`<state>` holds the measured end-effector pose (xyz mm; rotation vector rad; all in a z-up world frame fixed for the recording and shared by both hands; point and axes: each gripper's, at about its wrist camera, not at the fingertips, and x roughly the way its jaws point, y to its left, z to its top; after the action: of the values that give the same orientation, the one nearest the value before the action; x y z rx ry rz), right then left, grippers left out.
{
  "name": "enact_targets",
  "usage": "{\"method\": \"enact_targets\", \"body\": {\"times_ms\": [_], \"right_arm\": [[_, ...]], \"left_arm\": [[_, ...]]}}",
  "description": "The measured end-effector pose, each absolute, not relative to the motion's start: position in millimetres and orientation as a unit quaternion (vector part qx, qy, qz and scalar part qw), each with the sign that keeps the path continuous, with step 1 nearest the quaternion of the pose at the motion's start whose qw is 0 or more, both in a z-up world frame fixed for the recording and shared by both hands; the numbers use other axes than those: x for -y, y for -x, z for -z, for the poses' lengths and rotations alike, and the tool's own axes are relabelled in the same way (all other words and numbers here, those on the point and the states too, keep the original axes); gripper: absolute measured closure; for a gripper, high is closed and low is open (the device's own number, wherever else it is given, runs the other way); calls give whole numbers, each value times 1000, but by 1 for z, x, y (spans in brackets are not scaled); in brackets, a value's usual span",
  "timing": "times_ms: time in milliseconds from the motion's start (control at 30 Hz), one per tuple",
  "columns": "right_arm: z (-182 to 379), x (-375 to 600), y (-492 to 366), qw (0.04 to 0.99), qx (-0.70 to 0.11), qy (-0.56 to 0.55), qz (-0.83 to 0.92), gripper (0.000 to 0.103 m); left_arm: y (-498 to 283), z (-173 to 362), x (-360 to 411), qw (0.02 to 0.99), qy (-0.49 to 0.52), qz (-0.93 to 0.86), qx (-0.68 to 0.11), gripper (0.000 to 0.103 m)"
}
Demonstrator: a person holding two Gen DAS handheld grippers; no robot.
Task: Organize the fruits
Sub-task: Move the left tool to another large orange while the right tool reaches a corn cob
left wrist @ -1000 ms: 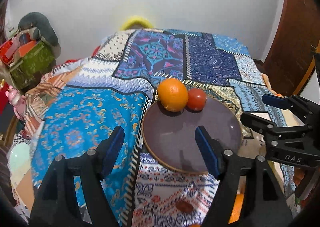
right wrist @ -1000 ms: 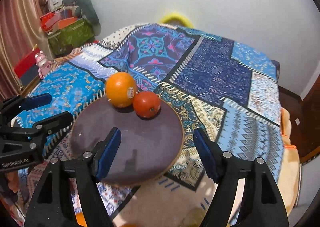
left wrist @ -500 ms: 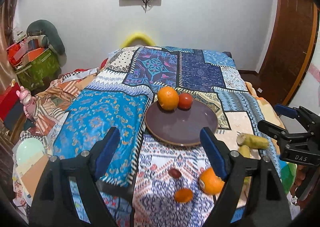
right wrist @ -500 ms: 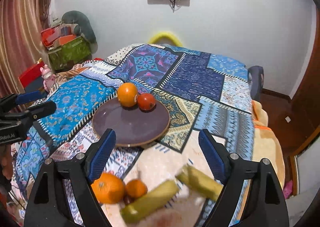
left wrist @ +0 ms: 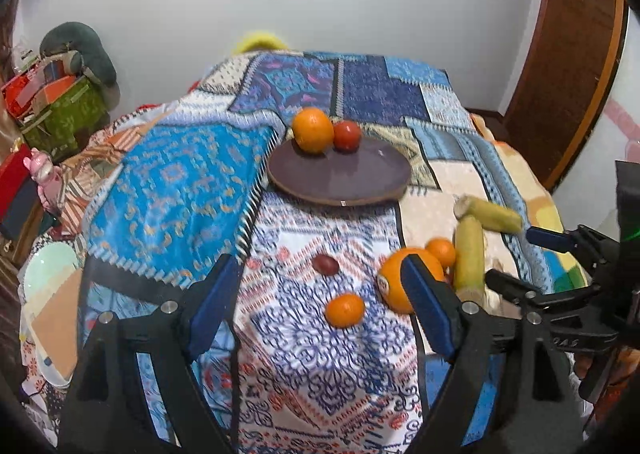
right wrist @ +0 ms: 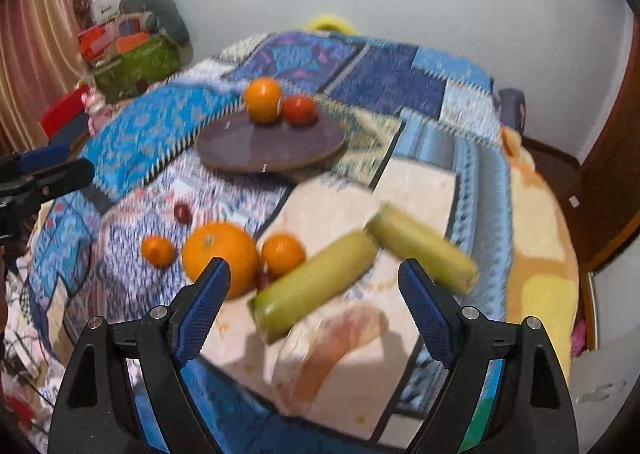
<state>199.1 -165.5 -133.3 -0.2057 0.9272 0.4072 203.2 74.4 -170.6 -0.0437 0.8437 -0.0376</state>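
Fingers on both my tools stand wide apart with nothing between them: my left gripper (left wrist: 326, 302) hangs over the white-and-blue patterned stretch of the bedspread (left wrist: 168, 181), and my right gripper (right wrist: 314, 304) hangs over the pale cream patch nearer the bed's edge. Just past my left fingers lie a small orange (left wrist: 345, 310) and, a little farther on, a dark red plum-like fruit (left wrist: 325, 264). Partly behind my left tool's right finger sits a large orange (left wrist: 394, 286), touching a second small orange (left wrist: 441, 252). Beside that, two yellow-green bananas (left wrist: 470, 254) lie end to end at an angle, their tips meeting. In the right wrist view the nearer banana (right wrist: 316, 290) reaches in between my open right fingers, and the big orange (right wrist: 220, 254) sits just beyond the left finger of that tool; this view is motion-blurred. Farther up the bed rests a dark round plate (left wrist: 340, 177), carrying an orange (left wrist: 313, 129) and a red tomato-like fruit (left wrist: 347, 135) that touch each other at its far rim. Off the bed's left side a green box (left wrist: 64, 113) is piled with things against the white wall.
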Motion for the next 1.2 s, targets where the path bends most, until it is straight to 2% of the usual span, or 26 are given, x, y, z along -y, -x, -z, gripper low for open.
{"method": "enact_targets", "body": {"times_ms": [367,433,500,567,600,633,700,733,1067,1133,1200], "right_arm": [[180,155,-201,841,-487,114,-207,21],[178,161,-202,844,-482,107,-208,32],[176,168,-204,843,-483,89,-222,37],[172,174,-205,842,-482,71,-234,48],[169,177,-205,839,-482,58,-245,60],[166,179,-205,842,-479,52,-243,67],[162,180,-205,842,-475,57,-248,77],[162,181,-204,842,-475,60,-248,79],[145,217,-210,859,-458,65,-219,76],[142,228,-219,867,-450,74,-200,57],[143,237,-231,872,-447,76,-186,50]], "left_arm": [[-207,194,-61,897,26,31,-440,20],[-210,198,-56,895,27,37,-444,20],[-215,202,-50,891,26,43,-451,20],[-218,205,-43,889,23,50,-455,20],[-220,207,-37,888,19,55,-456,20],[-221,208,-34,887,17,58,-458,20],[-226,212,-24,885,11,67,-462,20],[-228,215,-19,883,7,69,-465,20],[-250,246,-1,869,-2,68,-491,20],[-253,248,-2,868,7,70,-491,20],[-255,251,-1,868,10,74,-490,20]]}}
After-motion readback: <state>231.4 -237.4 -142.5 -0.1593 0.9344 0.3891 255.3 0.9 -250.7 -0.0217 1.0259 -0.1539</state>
